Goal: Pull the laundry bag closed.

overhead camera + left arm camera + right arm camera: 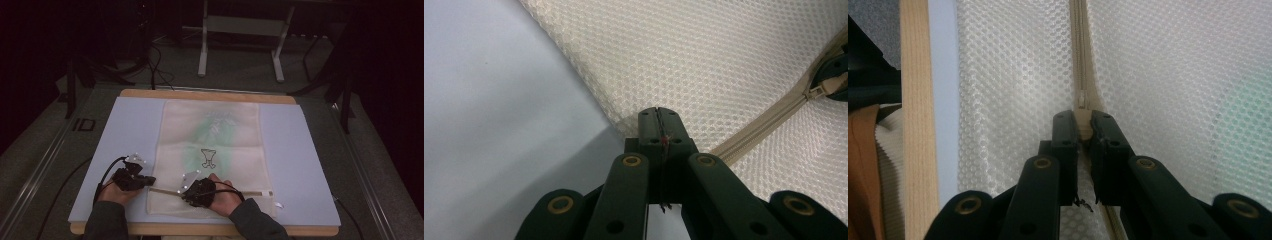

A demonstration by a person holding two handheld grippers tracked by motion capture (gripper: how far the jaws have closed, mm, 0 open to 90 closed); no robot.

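On table, near edge: mesh laundry bag (pixel 210 150) lies flat on the pale blue mat (pixel 295 150), a green garment showing faintly through the mesh.
Landmark: zipper (pixel 220 191) running across the bag's near end; all places below are relative to it.
Left gripper (pixel 149 181): at the zipper's left end, jaws pressed together on the bag's corner fabric (pixel 659 120), anchoring it.
Right gripper (pixel 186 192): on the zipper line, a little right of the left gripper, jaws clamped on the zipper pull (pixel 1083 125).
Slider position: near the zipper's left end, well apart from the right end.
Zipper state: beyond the slider the two tape halves (pixel 1079 50) appear joined; I cannot tell for the length behind the jaws.
Progress, judged: grips established on both corner and pull; the slider's run along the zipper is barely begun, with nearly the whole length left.
Remaining: draw the pull rightwards while the corner is held taut.
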